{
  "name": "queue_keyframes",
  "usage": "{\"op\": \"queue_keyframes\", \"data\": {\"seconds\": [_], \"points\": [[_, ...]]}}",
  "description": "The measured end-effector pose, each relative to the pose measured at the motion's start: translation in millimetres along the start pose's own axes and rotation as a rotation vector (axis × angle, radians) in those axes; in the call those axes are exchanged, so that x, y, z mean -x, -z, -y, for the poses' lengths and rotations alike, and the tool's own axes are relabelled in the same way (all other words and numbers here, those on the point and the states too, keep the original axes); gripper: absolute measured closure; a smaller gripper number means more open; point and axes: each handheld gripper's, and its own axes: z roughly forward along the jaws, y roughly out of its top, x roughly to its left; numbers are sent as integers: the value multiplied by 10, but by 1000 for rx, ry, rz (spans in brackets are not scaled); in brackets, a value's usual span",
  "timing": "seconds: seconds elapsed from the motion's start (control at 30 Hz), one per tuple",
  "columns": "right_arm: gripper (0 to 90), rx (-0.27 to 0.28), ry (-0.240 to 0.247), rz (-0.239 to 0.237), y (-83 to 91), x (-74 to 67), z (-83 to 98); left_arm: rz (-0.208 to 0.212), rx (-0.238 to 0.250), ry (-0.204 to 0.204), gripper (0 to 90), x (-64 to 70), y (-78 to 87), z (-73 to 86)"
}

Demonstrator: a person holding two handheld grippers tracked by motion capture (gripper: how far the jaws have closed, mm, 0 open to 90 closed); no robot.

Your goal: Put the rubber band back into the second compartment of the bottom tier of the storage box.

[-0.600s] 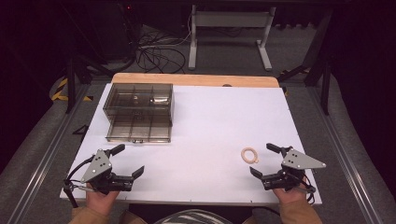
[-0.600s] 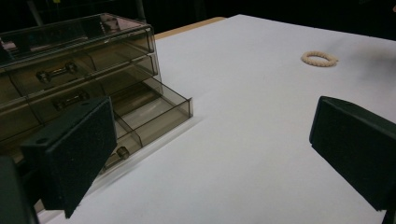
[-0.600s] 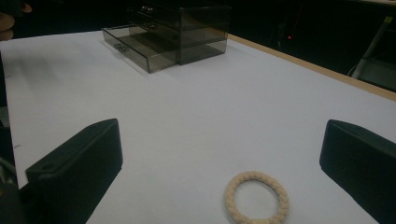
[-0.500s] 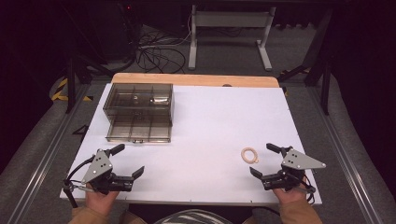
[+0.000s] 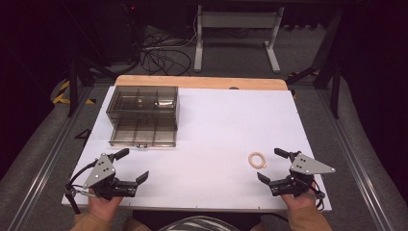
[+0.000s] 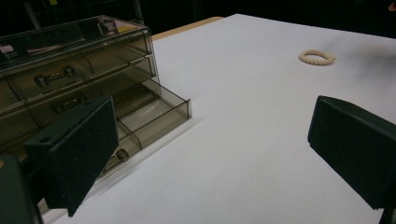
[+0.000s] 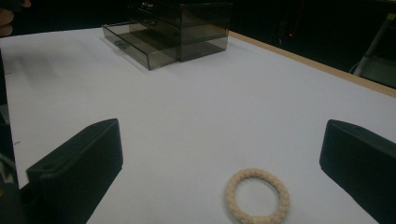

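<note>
Claws are resting at the near edge of the white tabletop [image 5: 216, 120], both released and grasping nothing. Left claw [image 5: 131, 167] is sitting in front of the smoky plastic drawer box [image 5: 144, 108], whose lower drawer [image 5: 143, 133] is standing pulled out toward the person. Right claw [image 5: 275, 166] is lying well to the right of that box, with the cream beaded ring [image 5: 257, 160] lying flat just beside its jaws, touching neither, and far from the box's open drawer.
</note>
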Motion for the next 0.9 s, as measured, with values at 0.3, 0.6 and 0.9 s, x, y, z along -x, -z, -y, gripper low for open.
{"op": "queue_keyframes", "data": {"seconds": [0.3,0.6,0.9], "points": [[3,-1,-2,2,9,-3,10,13,-2,10,28,-13,-30,-18],[2,-11,-15,8,26,6,34,65,-19,38,28,-40,-124,-100],[2,-13,-30,16,55,16,66,133,-26,40,38,-16,-314,-255]]}}
